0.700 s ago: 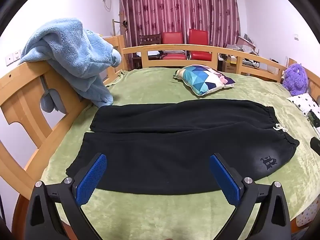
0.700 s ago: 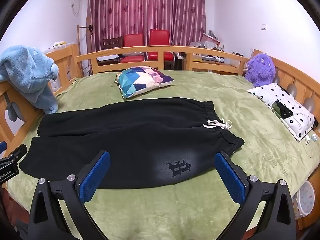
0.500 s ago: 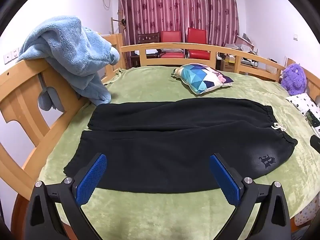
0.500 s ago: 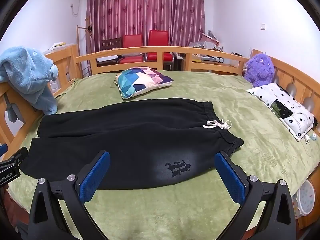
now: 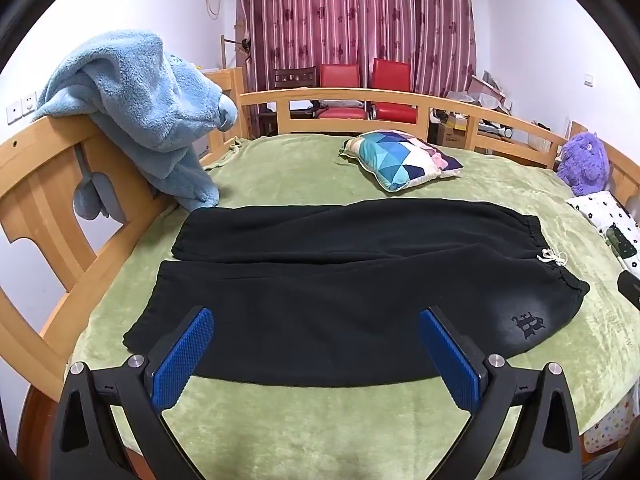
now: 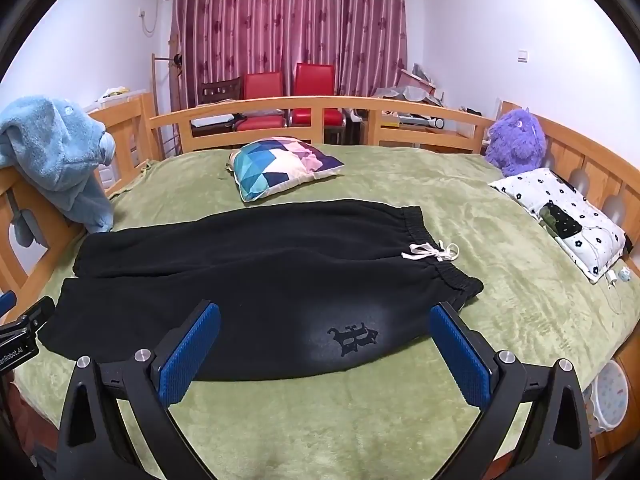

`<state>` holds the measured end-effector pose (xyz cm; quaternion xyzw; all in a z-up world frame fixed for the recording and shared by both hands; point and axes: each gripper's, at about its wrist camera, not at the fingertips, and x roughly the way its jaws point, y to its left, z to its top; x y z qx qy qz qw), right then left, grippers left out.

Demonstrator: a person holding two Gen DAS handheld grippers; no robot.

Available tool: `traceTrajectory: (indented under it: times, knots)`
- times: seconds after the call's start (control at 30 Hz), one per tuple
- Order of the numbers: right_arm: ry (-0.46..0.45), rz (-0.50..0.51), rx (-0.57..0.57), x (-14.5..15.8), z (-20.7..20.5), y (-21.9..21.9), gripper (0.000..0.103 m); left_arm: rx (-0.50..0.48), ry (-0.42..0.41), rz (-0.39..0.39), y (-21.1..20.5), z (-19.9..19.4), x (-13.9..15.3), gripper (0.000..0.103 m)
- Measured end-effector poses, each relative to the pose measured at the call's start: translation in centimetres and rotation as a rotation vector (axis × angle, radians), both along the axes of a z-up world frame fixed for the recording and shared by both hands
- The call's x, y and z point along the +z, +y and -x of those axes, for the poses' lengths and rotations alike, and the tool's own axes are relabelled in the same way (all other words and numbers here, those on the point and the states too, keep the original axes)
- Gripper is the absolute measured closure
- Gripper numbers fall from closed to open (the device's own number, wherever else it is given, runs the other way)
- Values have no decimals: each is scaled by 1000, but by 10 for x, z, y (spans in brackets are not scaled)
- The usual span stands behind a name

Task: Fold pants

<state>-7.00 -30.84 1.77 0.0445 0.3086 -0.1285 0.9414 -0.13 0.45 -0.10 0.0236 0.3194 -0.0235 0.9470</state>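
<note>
Black pants [image 5: 340, 280] lie flat on the green bed cover, legs to the left, waistband with a white drawstring [image 5: 554, 257] to the right. They also show in the right wrist view [image 6: 260, 276], with a dark logo [image 6: 354, 337] on the near hip. My left gripper [image 5: 316, 348] is open and empty, above the near edge of the near leg. My right gripper [image 6: 325, 344] is open and empty, above the near hip by the logo. A part of the left gripper [image 6: 20, 340] shows at the left edge of the right wrist view.
A wooden rail [image 5: 360, 98] rings the bed. A blue fleece blanket [image 5: 140, 100] hangs over the left rail. A patterned cushion [image 5: 400, 158] lies beyond the pants. A purple plush toy [image 6: 516, 140] and a floral pillow [image 6: 560, 216] are at the right.
Both views have shifted slightly; the pants sit a little higher and farther in the frames. Both grippers stay open and the pants have not moved.
</note>
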Motion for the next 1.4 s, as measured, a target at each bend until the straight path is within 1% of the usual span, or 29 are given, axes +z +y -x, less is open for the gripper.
traceTrajectory:
  times: [0.13, 0.47, 0.63, 0.8, 1.4]
  knots:
    - [-1, 0, 1, 5, 2, -5, 1, -2, -6, 0, -3, 1, 1, 0]
    - [-5, 1, 0, 4, 2, -3, 1, -2, -9, -1, -4, 3, 3, 0]
    - [-5, 0, 2, 9, 3, -7, 1, -3, -9, 1, -5, 3, 3, 0]
    - [-5, 3, 1, 12, 1, 1, 1, -3, -9, 1, -5, 3, 4, 0]
    - [-7, 5, 3, 11, 1, 3, 1, -5, -13, 2, -4, 4, 3, 0]
